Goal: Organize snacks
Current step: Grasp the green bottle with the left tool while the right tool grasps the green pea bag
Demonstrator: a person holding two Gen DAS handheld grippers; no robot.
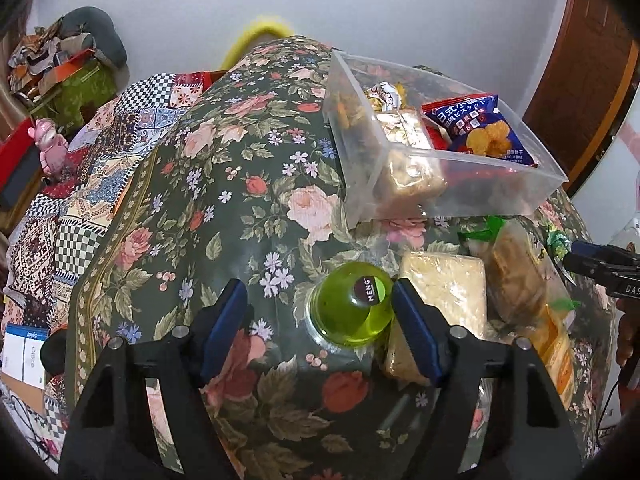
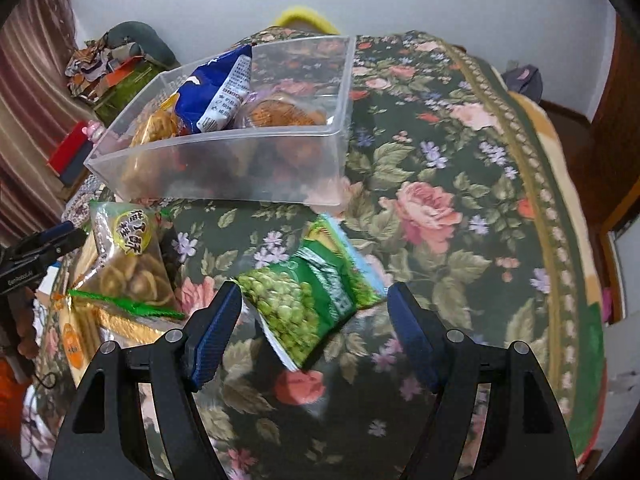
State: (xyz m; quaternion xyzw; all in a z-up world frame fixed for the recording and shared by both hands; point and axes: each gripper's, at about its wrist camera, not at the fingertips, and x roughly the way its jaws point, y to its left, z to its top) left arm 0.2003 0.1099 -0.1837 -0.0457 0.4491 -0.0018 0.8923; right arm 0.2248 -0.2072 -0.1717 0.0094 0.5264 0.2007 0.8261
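On floral cloth (image 2: 440, 208), green pea packet (image 2: 308, 296)

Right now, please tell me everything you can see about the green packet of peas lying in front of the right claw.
The green plastic packet of peas is a small glossy pouch printed with pale green peas and white edging. It lies flat and slanted on the floral tablecloth, just below the clear plastic bin, apart from it. It looks sealed. The right claw stands open around it; neither blue pad clearly presses on it.

Clear smooth plastic bin (image 2: 224, 152); glossy foil pea packet (image 2: 308, 296); matt floral cloth (image 2: 460, 240).
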